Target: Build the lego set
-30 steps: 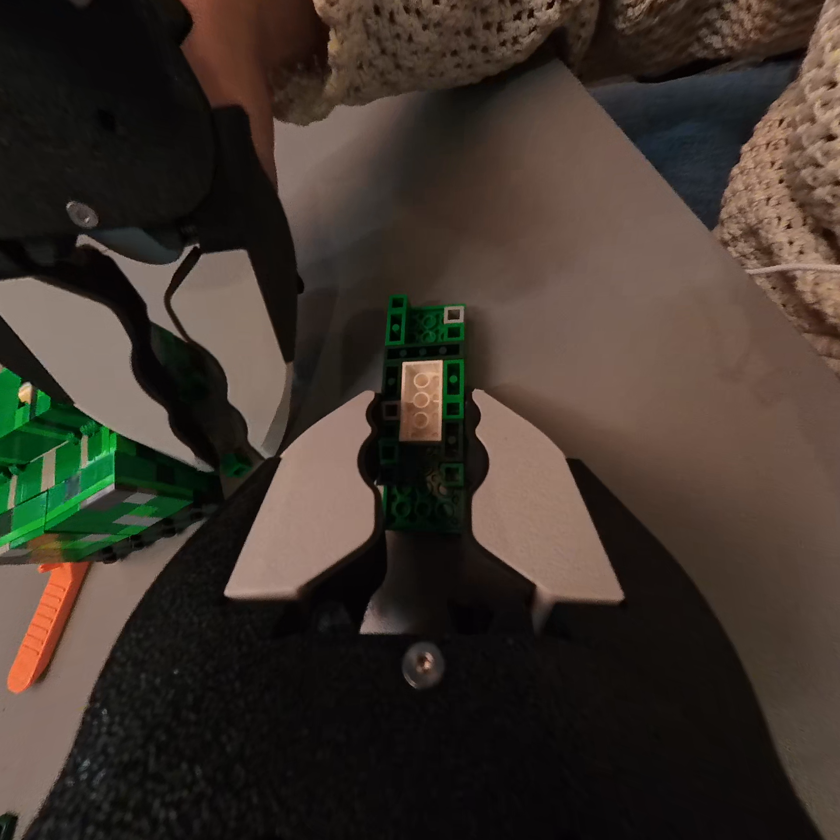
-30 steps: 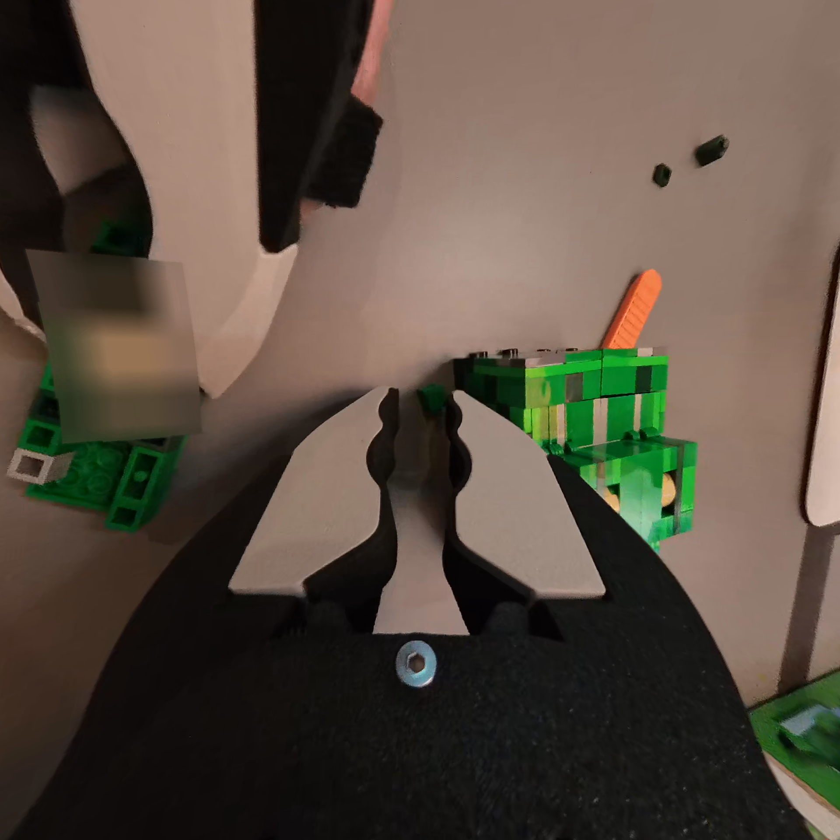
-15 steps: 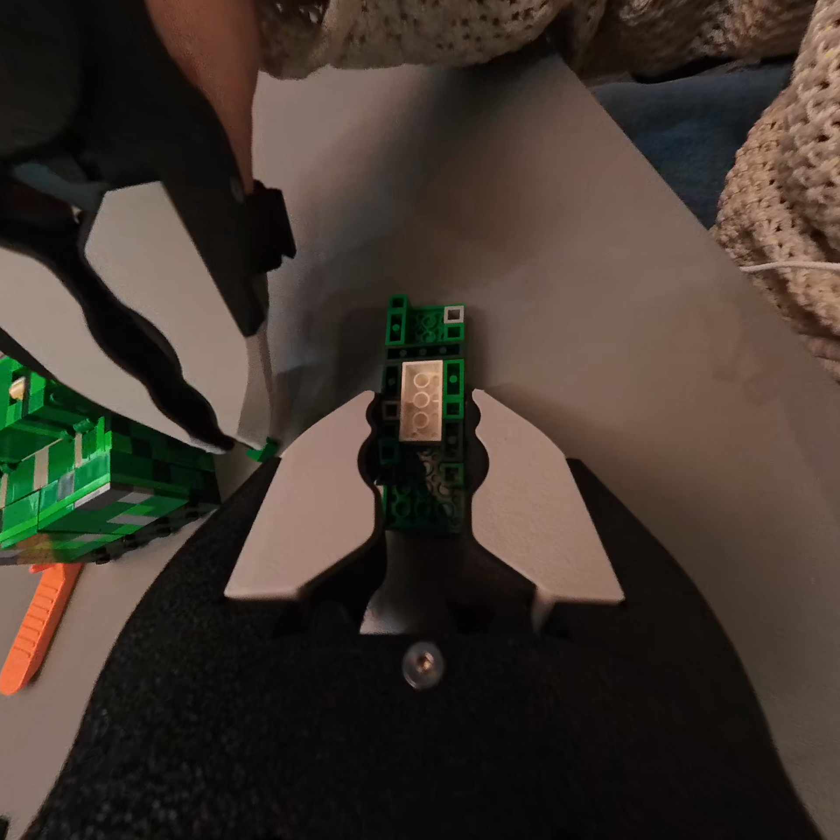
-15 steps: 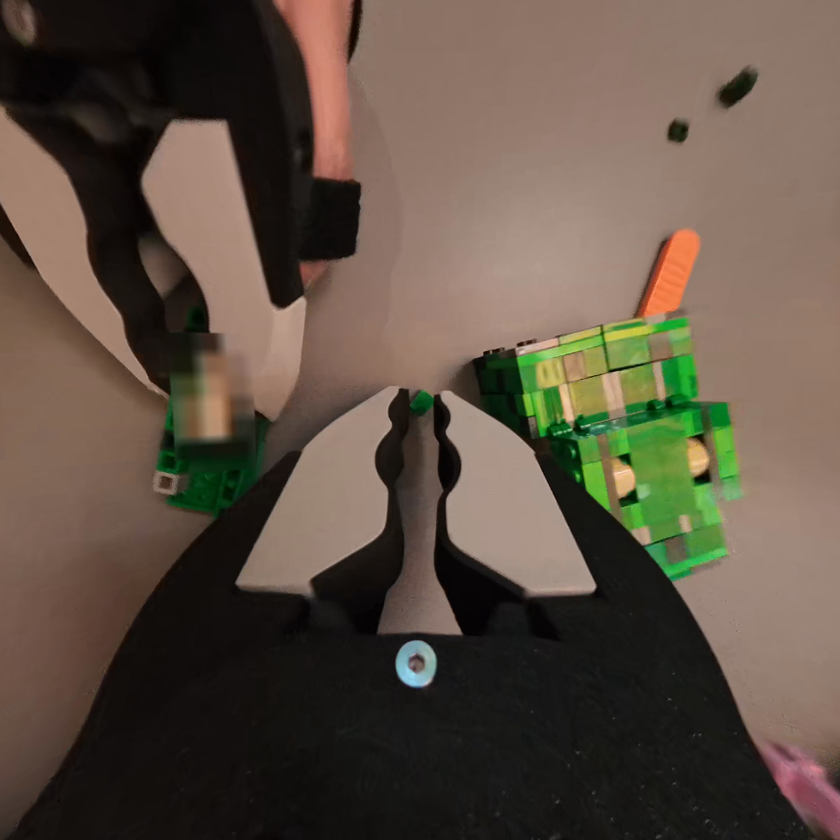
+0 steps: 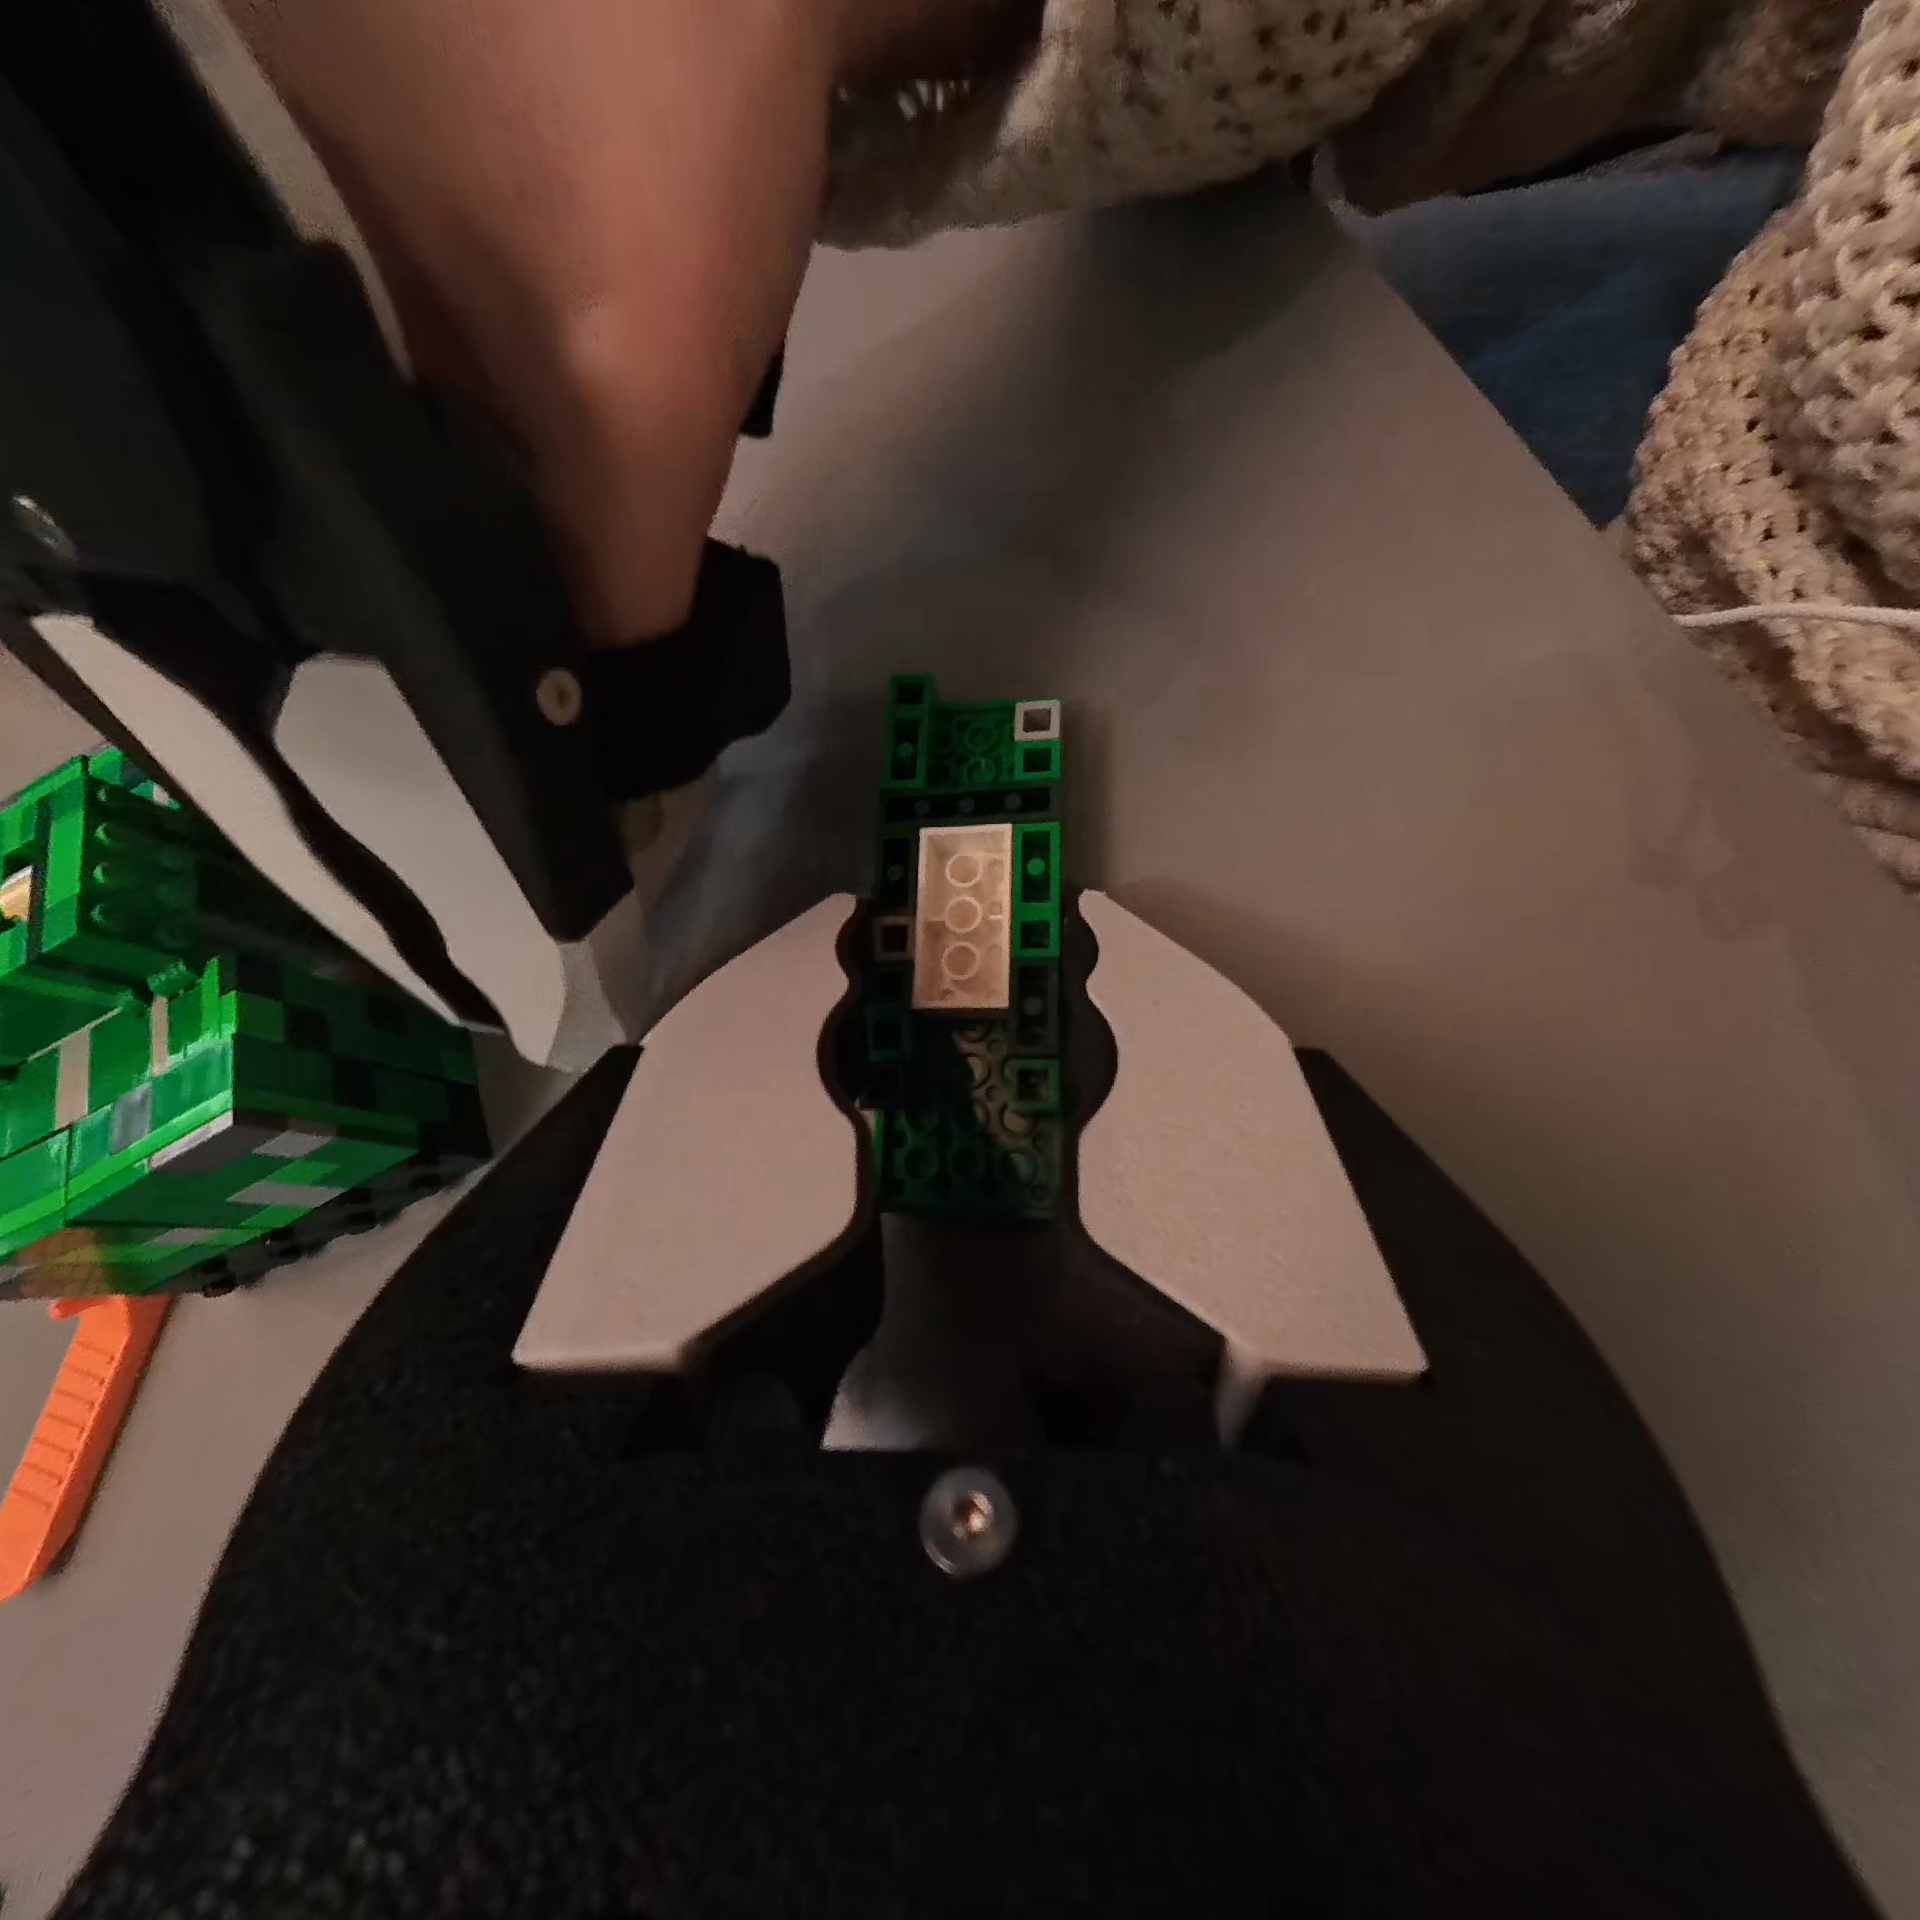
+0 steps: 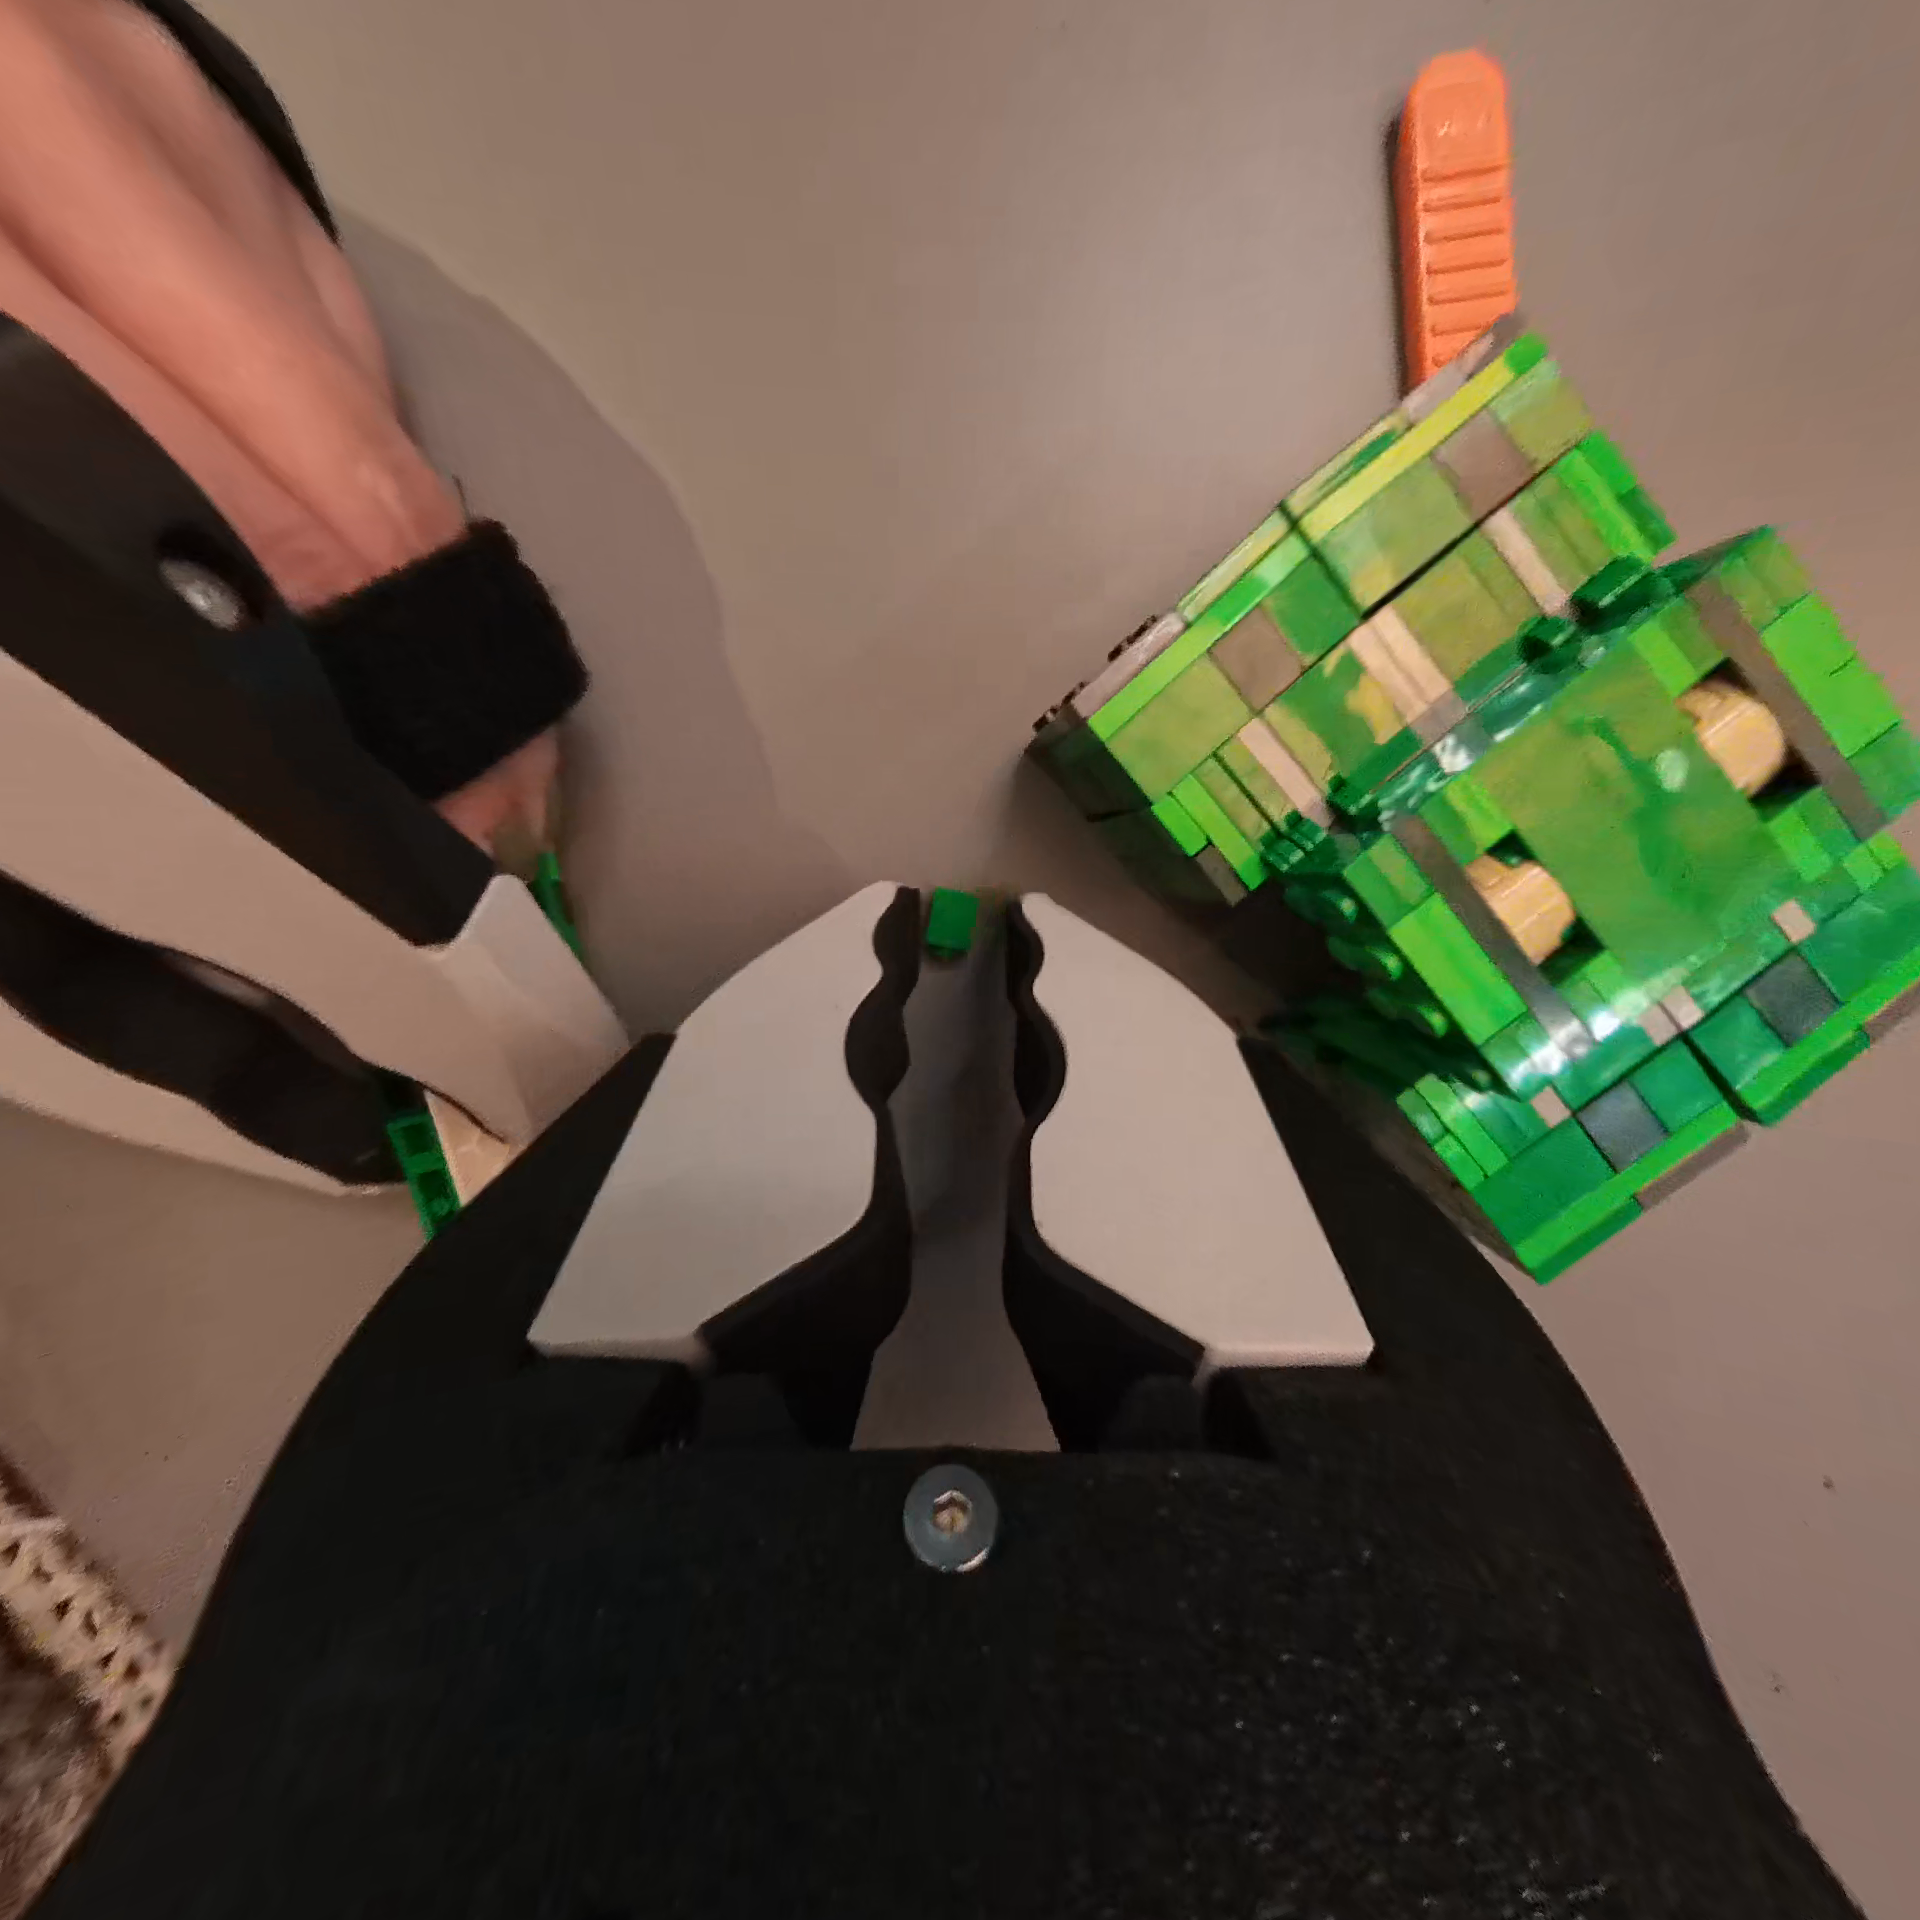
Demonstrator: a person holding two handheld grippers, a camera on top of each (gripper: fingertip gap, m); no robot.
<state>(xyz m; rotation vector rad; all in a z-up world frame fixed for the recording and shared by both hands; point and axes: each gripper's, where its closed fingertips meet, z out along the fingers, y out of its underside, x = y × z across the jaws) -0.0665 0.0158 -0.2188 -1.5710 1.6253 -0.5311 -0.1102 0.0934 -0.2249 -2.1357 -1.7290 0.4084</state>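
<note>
My left gripper (image 5: pixel 966 902) is shut on a flat green Lego assembly (image 5: pixel 977 748) with a tan brick (image 5: pixel 964 914) on it, held just over the grey table. My right gripper (image 6: pixel 958 920) is shut on a small green piece (image 6: pixel 951 923) at its tips. It also shows in the left wrist view (image 5: pixel 540 987), close to the left of the assembly. The left gripper shows in the right wrist view (image 6: pixel 499 1049), with the assembly's green edge (image 6: pixel 421 1174) between its fingers. A big green block model (image 6: pixel 1507 831) lies right of the right gripper and also shows in the left wrist view (image 5: pixel 156 1091).
An orange brick separator (image 6: pixel 1449 208) lies beyond the model and also shows in the left wrist view (image 5: pixel 73 1423). Hands (image 5: pixel 540 312) and knitted cream sleeves (image 5: pixel 1787 520) are at the table's (image 5: pixel 1299 831) far edge. Blue cloth (image 5: pixel 1558 312) lies past that edge.
My right gripper has moved down and in toward the left gripper, carrying the small green piece. The model looms larger in its view. The left gripper has stayed still.
</note>
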